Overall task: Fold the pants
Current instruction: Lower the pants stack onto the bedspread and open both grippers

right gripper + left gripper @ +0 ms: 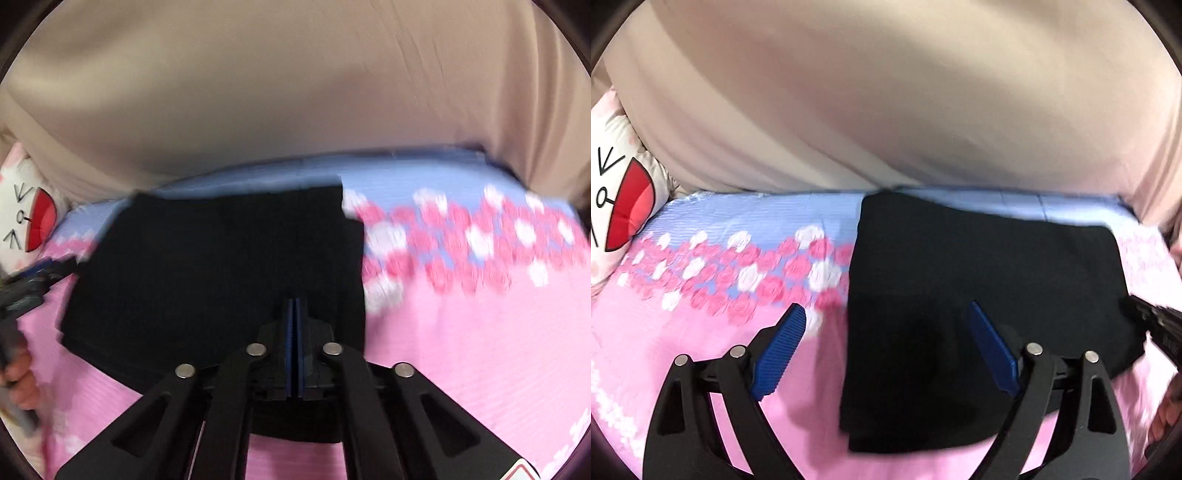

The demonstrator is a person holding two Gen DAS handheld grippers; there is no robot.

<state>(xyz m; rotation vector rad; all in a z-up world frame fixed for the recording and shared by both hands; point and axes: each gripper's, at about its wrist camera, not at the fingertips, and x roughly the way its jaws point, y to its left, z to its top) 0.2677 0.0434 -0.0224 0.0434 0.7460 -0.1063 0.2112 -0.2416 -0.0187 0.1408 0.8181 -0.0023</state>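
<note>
The black pants lie folded into a compact rectangle on the pink and blue flowered bedsheet. My left gripper hovers over the pants' near left edge, open wide, with nothing between its blue pads. The right gripper's black body juts in at the right edge. In the right wrist view the pants fill the middle left. My right gripper is over their near right part, its blue pads pressed together with no cloth seen between them. The left gripper shows blurred at the far left.
A beige fabric wall rises behind the bed. A white cushion with a red cartoon mouth sits at the far left. A person's hand holds the left gripper's handle. Bare sheet lies right of the pants.
</note>
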